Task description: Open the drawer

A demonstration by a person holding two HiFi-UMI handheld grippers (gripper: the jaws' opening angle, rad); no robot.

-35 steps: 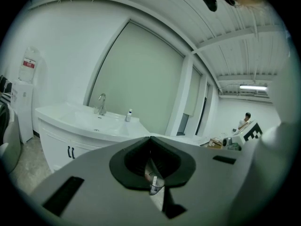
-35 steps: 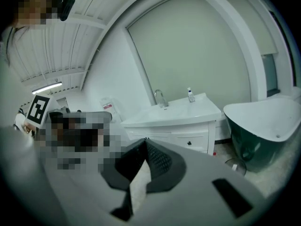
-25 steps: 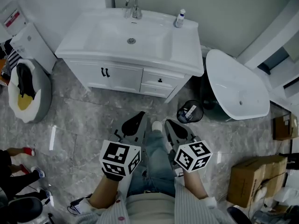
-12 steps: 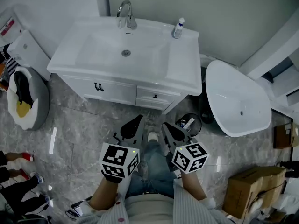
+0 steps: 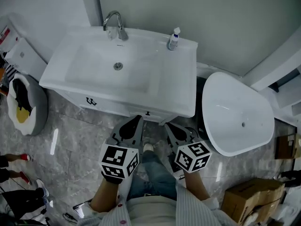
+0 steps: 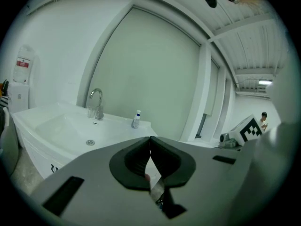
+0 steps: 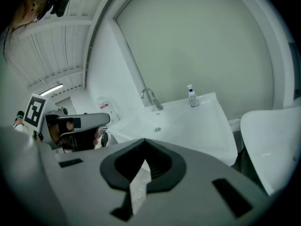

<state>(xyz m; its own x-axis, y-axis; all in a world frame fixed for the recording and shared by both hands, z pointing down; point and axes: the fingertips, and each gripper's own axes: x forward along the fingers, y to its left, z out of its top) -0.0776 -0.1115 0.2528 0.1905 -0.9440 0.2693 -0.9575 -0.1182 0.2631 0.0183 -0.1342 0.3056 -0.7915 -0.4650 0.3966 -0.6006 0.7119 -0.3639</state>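
Both pressed together, empty: left hand-held gripper [image 5: 138, 119], right hand-held gripper [image 5: 169, 125]; drawer [image 5: 146, 112] near ahead, between them.

Head view looks steeply down on the washbasin [image 5: 181, 79]; both gripper views face it.

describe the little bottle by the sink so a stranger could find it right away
Find the white vanity against the wall. At its back edge, right of the chrome faucet, stands the bottle. It is the only loose item on the countertop: small, upright, white-topped with a bluish body.
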